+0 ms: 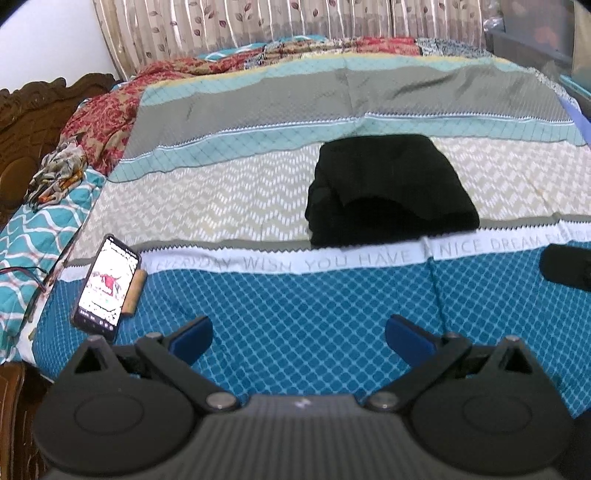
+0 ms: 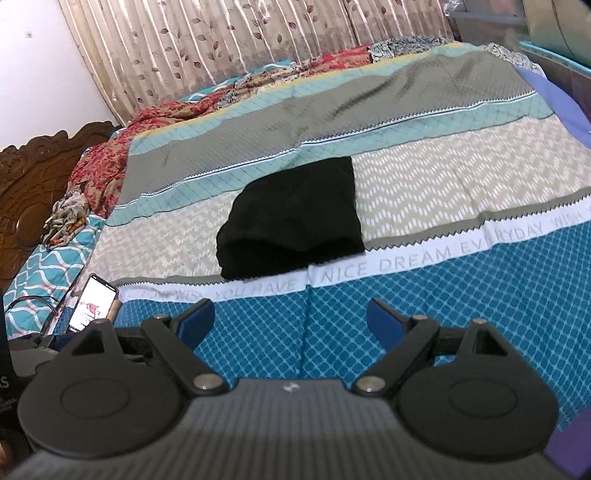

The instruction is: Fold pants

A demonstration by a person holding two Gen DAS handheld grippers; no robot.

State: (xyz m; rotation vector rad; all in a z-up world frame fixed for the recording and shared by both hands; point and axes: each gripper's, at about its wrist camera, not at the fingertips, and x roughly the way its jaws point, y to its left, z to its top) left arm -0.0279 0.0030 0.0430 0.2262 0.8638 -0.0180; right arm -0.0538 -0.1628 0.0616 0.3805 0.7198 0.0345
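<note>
The black pants (image 1: 388,192) lie folded into a compact bundle on the bed (image 1: 258,110), resting on the beige zigzag band of the bedspread (image 1: 295,325), with the near edge of the bundle touching the white strip printed with words. They sit ahead of both pairs of tongs and well apart from them, with only blue diamond-patterned cloth in between.

The left tongs (image 1: 298,338) stand wide, blue pads spread, with nothing between them; the pants lie ahead and slightly to their right. The right tongs (image 2: 290,321) also stand wide and empty; from them the pants appear ahead and a little to the left.

A phone (image 1: 107,282) with a lit screen lies on the bedspread ahead and to the left of the left tongs, just beside a small brown roll (image 1: 135,293) that touches its right edge. Crumpled red patterned cloth (image 1: 107,114) is heaped far ahead along the bed's left side, next to a carved wooden headboard (image 1: 33,122). A leaf-print curtain (image 1: 258,26) hangs beyond the far edge of the bed.
</note>
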